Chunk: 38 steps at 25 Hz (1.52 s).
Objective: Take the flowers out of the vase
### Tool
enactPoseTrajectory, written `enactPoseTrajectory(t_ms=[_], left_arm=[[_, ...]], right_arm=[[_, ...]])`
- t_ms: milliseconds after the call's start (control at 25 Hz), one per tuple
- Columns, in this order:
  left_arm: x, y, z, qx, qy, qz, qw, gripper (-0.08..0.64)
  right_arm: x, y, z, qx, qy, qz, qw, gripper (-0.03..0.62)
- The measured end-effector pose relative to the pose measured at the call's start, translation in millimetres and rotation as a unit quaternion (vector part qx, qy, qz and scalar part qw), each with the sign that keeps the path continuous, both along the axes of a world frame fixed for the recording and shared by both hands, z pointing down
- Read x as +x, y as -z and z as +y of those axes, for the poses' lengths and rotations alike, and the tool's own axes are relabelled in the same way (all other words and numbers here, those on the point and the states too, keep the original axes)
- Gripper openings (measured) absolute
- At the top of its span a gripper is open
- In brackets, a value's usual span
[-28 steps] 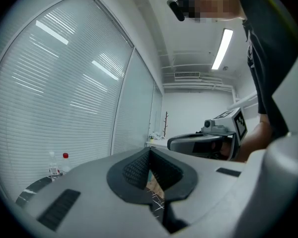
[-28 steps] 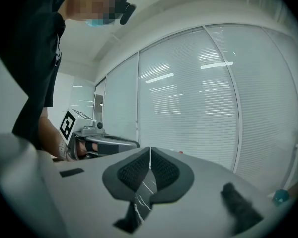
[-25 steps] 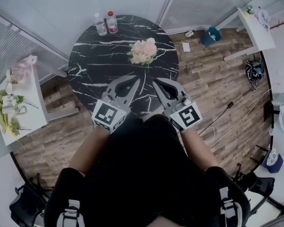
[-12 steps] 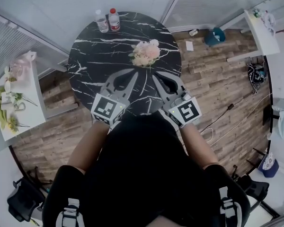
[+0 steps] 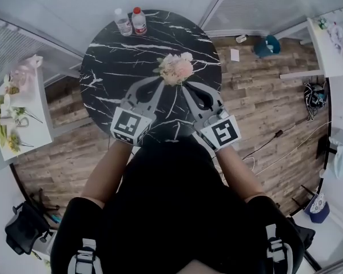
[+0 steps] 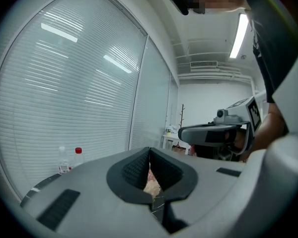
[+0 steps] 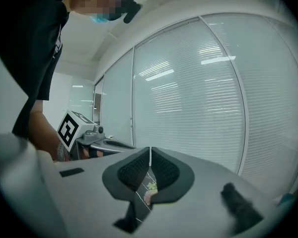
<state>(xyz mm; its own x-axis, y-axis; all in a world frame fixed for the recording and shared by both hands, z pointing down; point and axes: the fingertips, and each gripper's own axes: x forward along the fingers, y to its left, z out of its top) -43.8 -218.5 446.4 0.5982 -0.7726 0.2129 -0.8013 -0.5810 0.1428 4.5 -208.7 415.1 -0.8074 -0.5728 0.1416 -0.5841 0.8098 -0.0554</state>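
We hold the left tool point(image 5: 158, 82) and the right tool point(image 5: 187, 88) just short of the pink flowers point(image 5: 174, 68), one on each side, both with jaws pressed together on nothing. The flowers stand on the black marble bench point(image 5: 103, 67), with two bottles point(image 5: 131, 21) beyond them.

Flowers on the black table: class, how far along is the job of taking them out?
Done: nothing; the flowers sit ungripped on the table. In hand: the left gripper and right gripper point at them, jaws shut, empty. Left: open, grip the flowers, lift them out.
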Motion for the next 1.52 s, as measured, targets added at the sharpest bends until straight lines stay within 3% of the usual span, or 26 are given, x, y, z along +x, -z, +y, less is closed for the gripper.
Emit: enactPoseTrajectory(t_ms=[560, 880, 1040, 1360, 1520], left_arm=[[6.7, -54.2, -43.4, -0.047, 0.018, -0.046, 0.9977, 0.019], [9.5, -77.3, -54.0, -0.073, 0.016, -0.062, 0.9953, 0.120], [10.9, -87.3, -57.5, -0.087, 0.017, -0.066, 0.9939, 0.133], [12.3, -99.6, -63.2, -0.103, 0.018, -0.066, 0.9924, 0.129], [11.9, -100.6, -63.7, -0.106, 0.022, -0.062, 0.9922, 0.075]], right_arm=[[-2.5, -23.3, -26.8, -0.024, 0.018, -0.011, 0.999, 0.025], [-3.0, -30.8, -31.2, -0.027, 0.027, -0.008, 0.999, 0.025], [-0.1, -34.8, -32.8, -0.033, 0.023, -0.011, 0.999, 0.025], [6.5, -41.7, -34.0, -0.040, 0.027, -0.010, 0.999, 0.025], [8.8, -40.6, -36.5, -0.048, 0.015, -0.017, 0.999, 0.025]])
